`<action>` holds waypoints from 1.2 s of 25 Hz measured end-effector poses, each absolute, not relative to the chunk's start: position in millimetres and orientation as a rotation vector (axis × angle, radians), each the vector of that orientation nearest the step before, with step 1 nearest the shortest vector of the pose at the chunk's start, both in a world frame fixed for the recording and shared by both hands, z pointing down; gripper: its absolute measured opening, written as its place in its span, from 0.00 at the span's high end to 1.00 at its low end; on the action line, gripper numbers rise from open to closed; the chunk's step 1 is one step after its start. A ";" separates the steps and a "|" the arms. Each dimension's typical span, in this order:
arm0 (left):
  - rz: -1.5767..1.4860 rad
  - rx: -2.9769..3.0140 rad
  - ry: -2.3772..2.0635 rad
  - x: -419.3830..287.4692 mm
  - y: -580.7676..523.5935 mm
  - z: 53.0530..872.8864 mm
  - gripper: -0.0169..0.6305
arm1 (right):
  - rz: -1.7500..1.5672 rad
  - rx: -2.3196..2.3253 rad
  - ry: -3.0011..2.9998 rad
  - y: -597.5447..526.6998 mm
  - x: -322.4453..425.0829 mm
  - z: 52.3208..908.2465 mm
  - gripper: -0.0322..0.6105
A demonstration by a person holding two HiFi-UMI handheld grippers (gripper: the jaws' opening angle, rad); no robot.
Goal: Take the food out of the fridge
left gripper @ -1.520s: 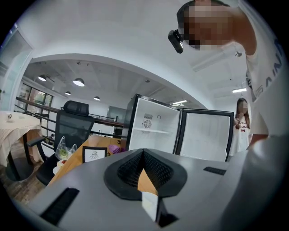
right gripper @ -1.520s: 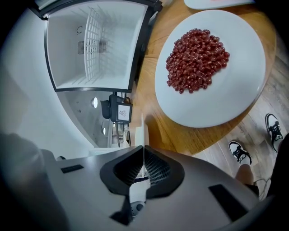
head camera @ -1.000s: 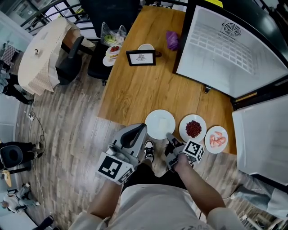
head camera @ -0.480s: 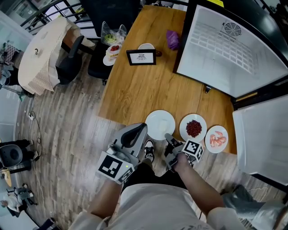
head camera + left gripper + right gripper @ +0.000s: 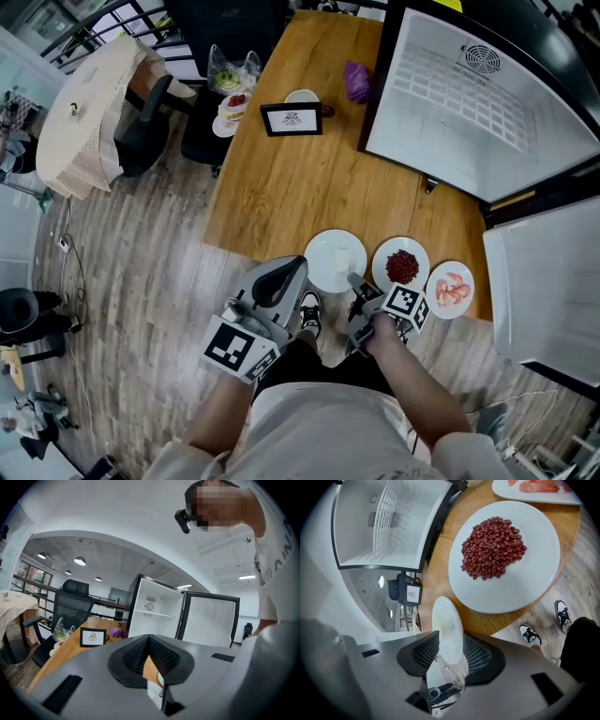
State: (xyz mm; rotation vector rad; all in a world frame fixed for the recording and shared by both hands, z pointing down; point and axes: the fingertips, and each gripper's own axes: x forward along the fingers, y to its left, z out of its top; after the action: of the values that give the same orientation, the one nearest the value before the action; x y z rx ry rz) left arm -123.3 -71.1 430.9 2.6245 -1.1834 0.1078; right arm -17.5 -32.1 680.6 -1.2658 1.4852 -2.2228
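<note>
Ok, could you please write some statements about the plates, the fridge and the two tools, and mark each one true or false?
1. The plate of pink food lies rightmost on the table in the head view. True.
2. The fridge is closed. False: its door stands open.
3. The bean plate is the middle one of three. True.
4. The right tool clamps the bean plate. False: its jaws have just been opening, with the empty plate rim between them.
5. The left tool holds a plate. False: its jaws are together on nothing.
</note>
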 end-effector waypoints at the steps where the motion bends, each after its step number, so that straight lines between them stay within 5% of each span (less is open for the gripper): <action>1: 0.107 2.625 -1.182 -123.1 -71.1 431.1 0.96 | -2.234 -1.261 1.485 -30.8 -19.7 680.2 0.71; 30: 0.118 2.637 -1.157 -116.3 -65.5 433.3 0.96 | -2.341 -1.191 1.589 -3.8 -33.6 687.3 0.71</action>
State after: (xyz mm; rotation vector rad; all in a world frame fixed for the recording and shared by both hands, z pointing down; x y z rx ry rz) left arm -116.3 -65.5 433.3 2.6366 -1.1572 0.1180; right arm -33.6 -3.8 687.3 -1.1910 1.5893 -2.3406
